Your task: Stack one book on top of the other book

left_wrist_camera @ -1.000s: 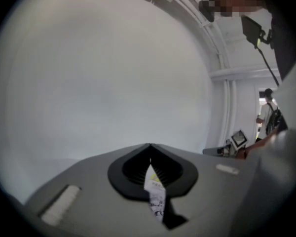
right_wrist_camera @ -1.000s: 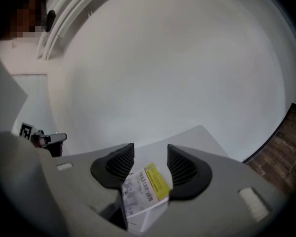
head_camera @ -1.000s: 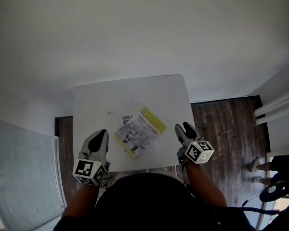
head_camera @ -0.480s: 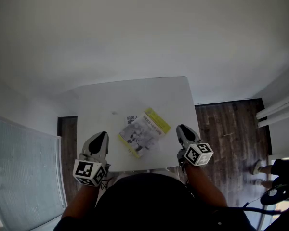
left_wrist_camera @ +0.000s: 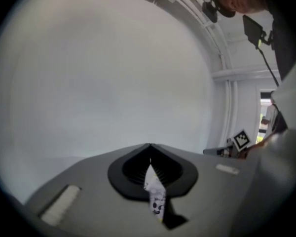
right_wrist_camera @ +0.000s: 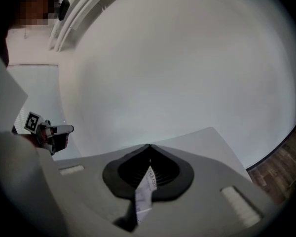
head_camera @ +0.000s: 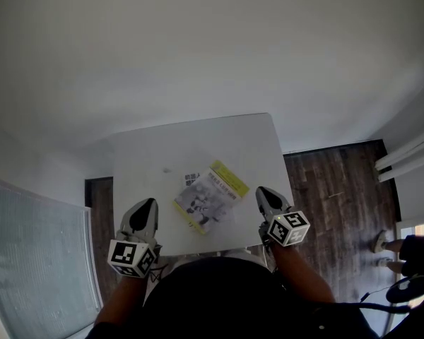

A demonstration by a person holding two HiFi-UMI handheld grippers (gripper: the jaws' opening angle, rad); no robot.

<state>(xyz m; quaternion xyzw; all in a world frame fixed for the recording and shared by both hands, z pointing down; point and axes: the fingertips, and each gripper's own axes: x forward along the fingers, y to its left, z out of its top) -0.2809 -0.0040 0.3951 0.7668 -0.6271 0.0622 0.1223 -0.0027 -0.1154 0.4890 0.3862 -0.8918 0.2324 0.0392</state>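
Books (head_camera: 210,196) lie between left gripper (head_camera: 146,206) and right gripper (head_camera: 264,193).

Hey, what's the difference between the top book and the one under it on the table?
The top book shows its whole cover, with a yellow band along one edge; the bottom book is almost fully covered, only a white corner with dark print peeking out. The top book rests on the bottom book, which rests on the white table. Both lie flat.
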